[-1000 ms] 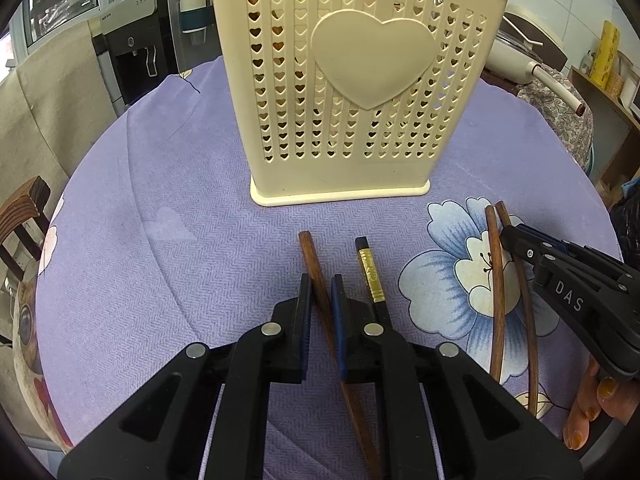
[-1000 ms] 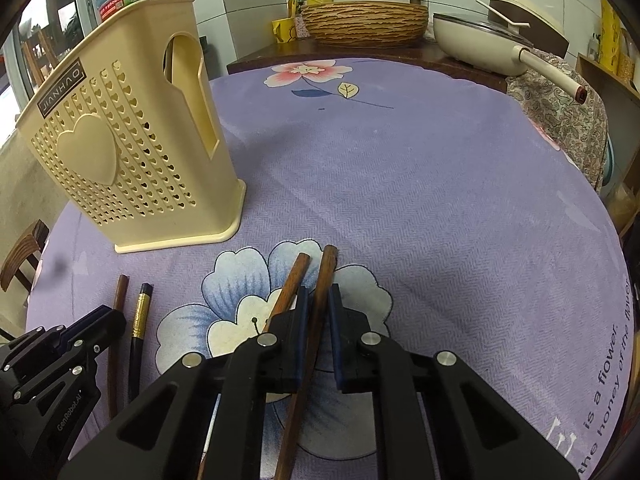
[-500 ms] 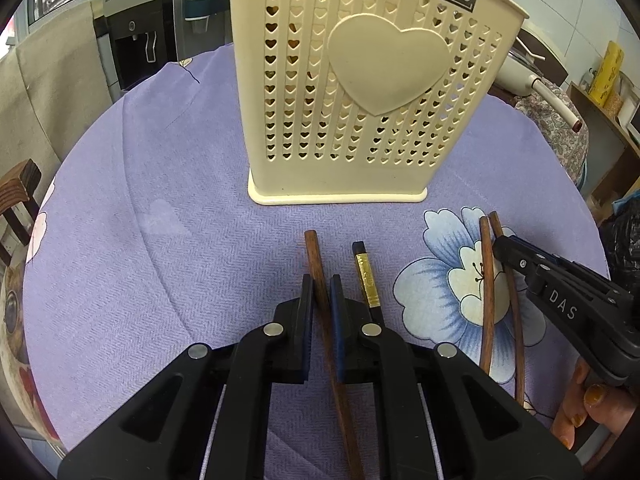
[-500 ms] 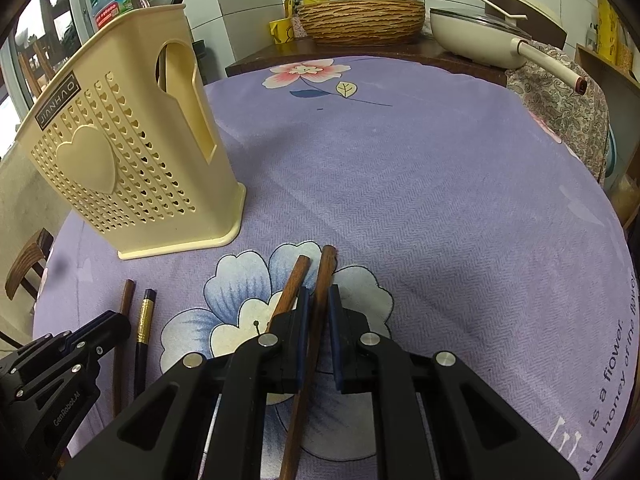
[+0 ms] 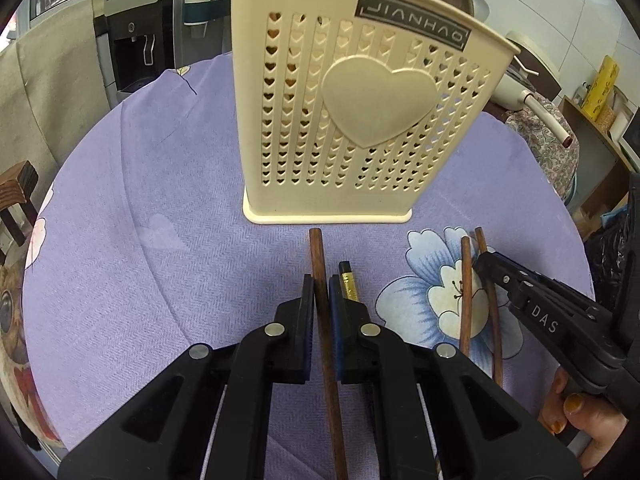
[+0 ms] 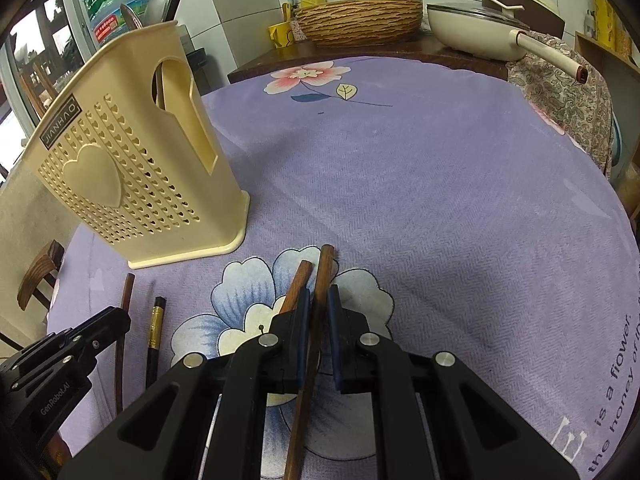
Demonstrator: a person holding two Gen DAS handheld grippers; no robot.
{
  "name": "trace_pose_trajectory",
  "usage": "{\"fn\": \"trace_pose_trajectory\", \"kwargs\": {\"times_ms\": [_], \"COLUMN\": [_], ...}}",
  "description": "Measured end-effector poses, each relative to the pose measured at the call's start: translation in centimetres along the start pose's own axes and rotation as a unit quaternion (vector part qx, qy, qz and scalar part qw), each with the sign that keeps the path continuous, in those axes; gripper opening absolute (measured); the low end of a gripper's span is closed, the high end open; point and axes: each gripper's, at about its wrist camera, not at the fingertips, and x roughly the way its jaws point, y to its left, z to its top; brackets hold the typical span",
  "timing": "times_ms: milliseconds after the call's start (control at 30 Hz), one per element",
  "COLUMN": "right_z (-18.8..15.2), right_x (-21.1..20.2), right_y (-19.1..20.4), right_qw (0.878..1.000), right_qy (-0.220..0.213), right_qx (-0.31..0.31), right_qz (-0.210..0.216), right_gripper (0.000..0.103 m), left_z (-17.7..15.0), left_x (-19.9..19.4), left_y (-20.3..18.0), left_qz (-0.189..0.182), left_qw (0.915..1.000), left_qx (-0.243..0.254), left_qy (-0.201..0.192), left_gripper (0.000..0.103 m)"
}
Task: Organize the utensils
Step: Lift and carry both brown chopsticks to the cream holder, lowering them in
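A cream utensil holder (image 5: 360,120) with heart-shaped holes stands on the purple floral tablecloth (image 5: 180,200); the right wrist view shows the same holder (image 6: 120,180) at the left. My left gripper (image 5: 320,280) is shut on a brown chopstick (image 5: 318,252) whose tip points at the holder's base. A black chopstick with a gold band (image 5: 349,282) lies just right of it. My right gripper (image 6: 319,292) is shut on another brown chopstick (image 6: 325,264). A second brown chopstick (image 6: 300,278) lies against its left finger. A spoon stands inside the holder.
A woven basin (image 6: 360,20) and a lidded cream pan (image 6: 480,28) sit on a counter behind the round table. A wooden chair (image 5: 16,196) stands at the table's left edge, a water dispenser (image 5: 136,40) behind it. A hand (image 5: 580,420) holds the right gripper.
In the left wrist view the holder has grown larger and the clamped brown chopstick now points straighter at its base. The right wrist view is almost unchanged.
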Motion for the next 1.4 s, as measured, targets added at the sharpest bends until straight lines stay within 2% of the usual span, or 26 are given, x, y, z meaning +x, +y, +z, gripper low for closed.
{"fn": "trace_pose_trajectory", "kwargs": {"times_ms": [467,967,1167,1400], "right_z": [1.1,2.4,2.6,3.3], "right_x": [-4.4,-14.4,-16.7,-17.6], "right_y": [0.5,2.5,2.7,2.9], "right_qw": [0.998,0.986,0.983,0.981], "right_qy": [-0.047,-0.131,-0.136,-0.137], "right_qx": [-0.007,-0.081,-0.097,-0.1], "right_qz": [0.035,0.068,0.082,0.09], "right_gripper": [0.009,0.007,0.007,0.007], "left_z": [1.2,2.5,2.7,3.4], "left_x": [-3.6,-13.4,-16.9,-18.4], "left_y": [-0.3,0.2,0.6,0.9], "left_qz": [-0.024,-0.055,-0.063,-0.054], "left_qw": [0.9991,0.9898,0.985,0.9826], "left_qx": [0.005,0.028,0.04,0.043], "left_qy": [-0.035,-0.129,-0.156,-0.172], "left_gripper": [0.007,0.007,0.007,0.007]}}
